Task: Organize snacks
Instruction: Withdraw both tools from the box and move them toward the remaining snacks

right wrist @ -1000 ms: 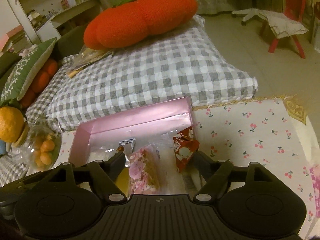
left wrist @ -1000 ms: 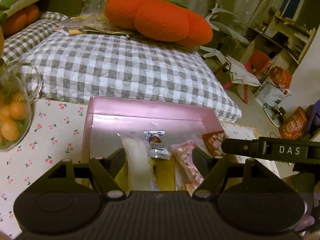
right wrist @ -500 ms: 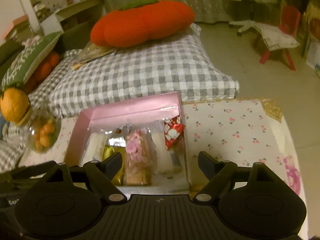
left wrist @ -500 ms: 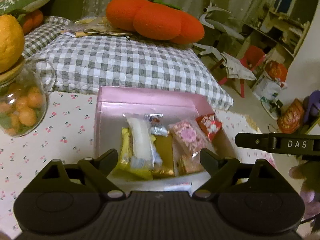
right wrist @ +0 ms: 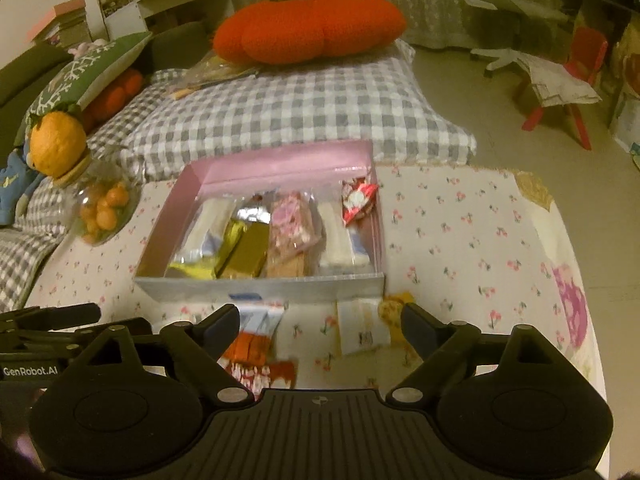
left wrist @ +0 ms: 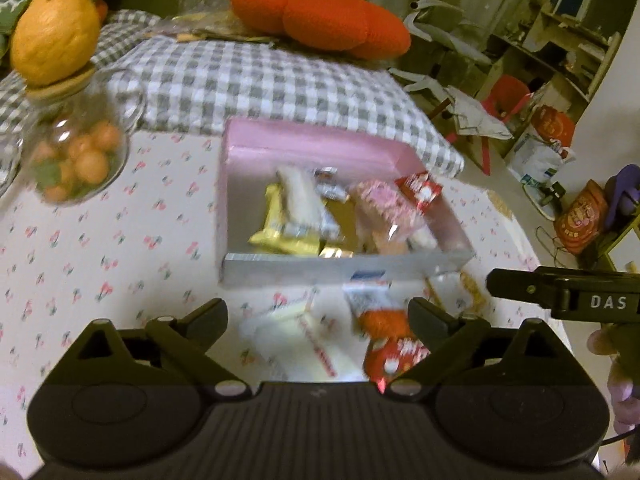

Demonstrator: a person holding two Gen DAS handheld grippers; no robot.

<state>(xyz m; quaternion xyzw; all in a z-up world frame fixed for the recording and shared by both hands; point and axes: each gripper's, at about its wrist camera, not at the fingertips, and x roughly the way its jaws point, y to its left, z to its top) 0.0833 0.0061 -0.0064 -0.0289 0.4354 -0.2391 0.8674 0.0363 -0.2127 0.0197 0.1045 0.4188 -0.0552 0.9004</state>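
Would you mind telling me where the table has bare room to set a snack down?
Bare tablecloth lies right of the pink box, and between box and glass jar. Crowded: the box's near strip, with loose snack packets.

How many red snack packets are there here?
2. One red packet sits in the far right corner of the pink box; another red packet lies on the tablecloth in front of it. Blur may hide more.

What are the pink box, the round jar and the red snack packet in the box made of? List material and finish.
Pink box: likely cardboard, glossy walls with thin flat edges.
Round jar: clear glass, glints, contents visible.
Red snack packet: shiny plastic film, crinkled.
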